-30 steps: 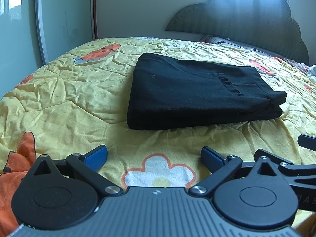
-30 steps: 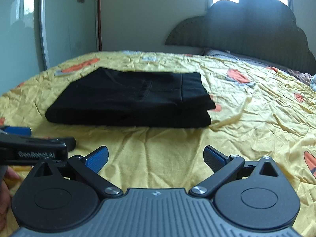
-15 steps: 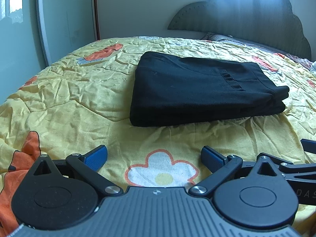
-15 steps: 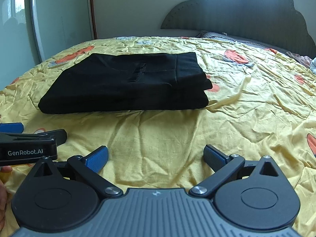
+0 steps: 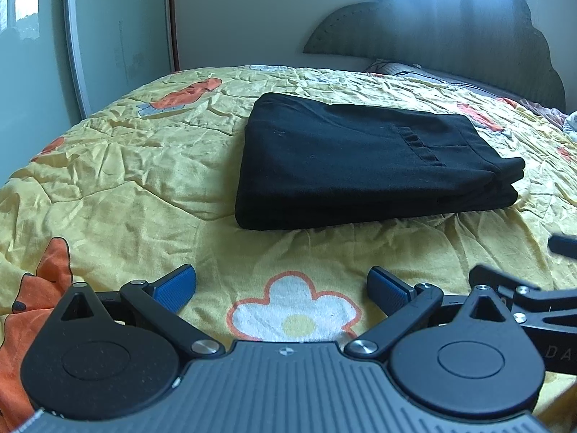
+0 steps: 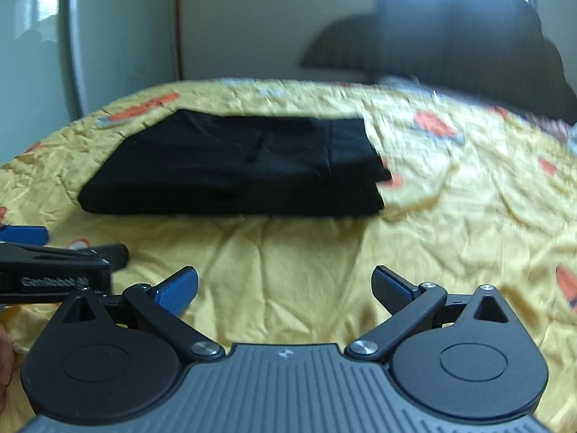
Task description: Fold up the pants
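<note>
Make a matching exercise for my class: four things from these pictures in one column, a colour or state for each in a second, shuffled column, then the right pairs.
Column 1:
1. pants
2. bedspread
3. left gripper
4. headboard

Column 2:
A. open, holding nothing
B. yellow, wrinkled
C. black, folded
D. grey, scalloped top

Pairs: 1-C, 2-B, 3-A, 4-D

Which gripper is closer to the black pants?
Hard to call; roughly equal. The left gripper sits before the pants' left end, the right gripper before their right half. Both are open and apart from them.
</note>
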{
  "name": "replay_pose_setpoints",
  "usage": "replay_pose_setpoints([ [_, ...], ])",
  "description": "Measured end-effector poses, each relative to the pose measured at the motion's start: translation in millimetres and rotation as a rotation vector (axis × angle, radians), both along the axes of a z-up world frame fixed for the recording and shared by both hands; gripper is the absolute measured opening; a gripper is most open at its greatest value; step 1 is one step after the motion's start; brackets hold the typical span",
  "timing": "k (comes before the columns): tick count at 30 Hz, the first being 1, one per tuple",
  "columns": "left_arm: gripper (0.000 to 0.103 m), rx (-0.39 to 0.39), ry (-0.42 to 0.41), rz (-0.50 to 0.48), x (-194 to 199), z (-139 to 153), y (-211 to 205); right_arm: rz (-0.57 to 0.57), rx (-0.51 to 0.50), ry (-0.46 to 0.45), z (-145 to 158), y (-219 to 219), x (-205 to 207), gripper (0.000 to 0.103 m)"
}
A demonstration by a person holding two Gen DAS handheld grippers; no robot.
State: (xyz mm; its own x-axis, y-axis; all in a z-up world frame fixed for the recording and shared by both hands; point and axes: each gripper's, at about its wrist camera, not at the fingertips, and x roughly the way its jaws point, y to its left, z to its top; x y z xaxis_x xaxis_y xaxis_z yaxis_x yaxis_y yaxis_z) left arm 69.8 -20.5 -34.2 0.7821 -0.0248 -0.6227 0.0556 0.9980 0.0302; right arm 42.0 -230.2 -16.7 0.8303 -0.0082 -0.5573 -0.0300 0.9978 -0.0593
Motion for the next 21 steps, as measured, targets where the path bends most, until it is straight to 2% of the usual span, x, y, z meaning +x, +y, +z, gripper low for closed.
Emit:
replay_pose_setpoints([
  [3,0.102,0.006,0.0,-0.003,0,0,-2,0.024,-0.056,0.005,0,5,3,0.103],
  [8,0.103,0.004,0.0,-0.004,-1,0,-1,0.024,0.076,0.1,-9,-14,16,0.103],
  [21,0.103,0.003,0.0,-0.004,-1,0,-2,0.023,0.086,0.095,-10,-14,14,0.103],
])
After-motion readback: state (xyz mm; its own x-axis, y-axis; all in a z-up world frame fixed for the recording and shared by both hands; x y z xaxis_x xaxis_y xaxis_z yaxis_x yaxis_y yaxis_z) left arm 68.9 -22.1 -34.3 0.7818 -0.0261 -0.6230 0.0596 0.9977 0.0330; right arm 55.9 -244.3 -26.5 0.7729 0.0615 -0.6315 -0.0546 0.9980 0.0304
